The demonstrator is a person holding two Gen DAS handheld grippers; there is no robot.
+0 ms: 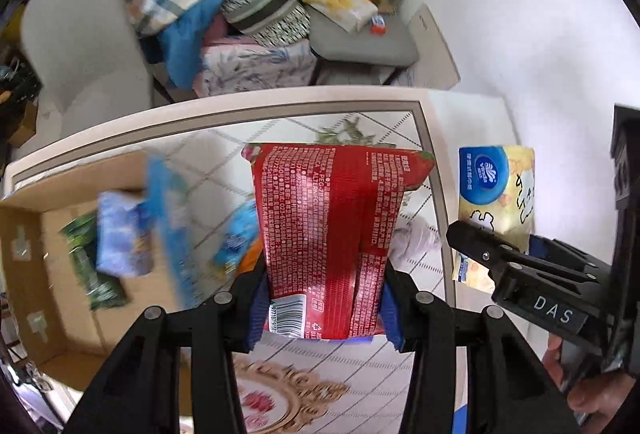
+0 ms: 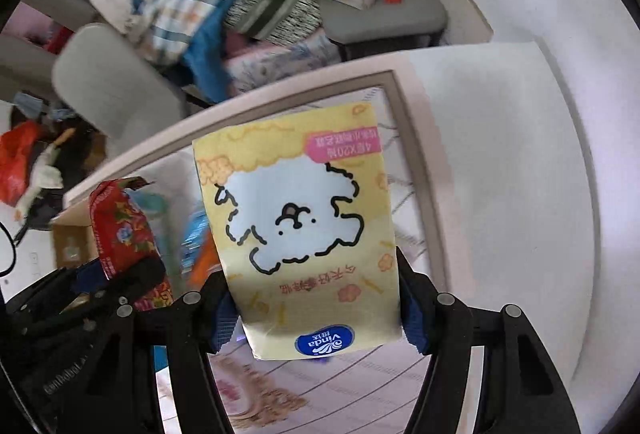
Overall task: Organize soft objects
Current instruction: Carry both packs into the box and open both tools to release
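The left tool [image 1: 324, 318] squeezes a red snack bag [image 1: 332, 234] above the cardboard box [image 1: 24, 266]. The right tool [image 2: 318, 314] squeezes a yellow tissue pack [image 2: 304, 234] beside it. A loose squeeze could drop either.

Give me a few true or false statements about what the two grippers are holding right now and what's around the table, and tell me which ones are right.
1. The left gripper holds a red packet. True.
2. The right gripper is empty. False: its pads clamp a yellow tissue pack with a cartoon dog on it.
3. Both packs are lying flat on the table. False: both are held up in the grippers, above the tabletop.
4. A cardboard box with packets inside sits beside the table. True.
5. The grey chair behind the table has nothing on it. False: a bottle and other small items lie on its seat.
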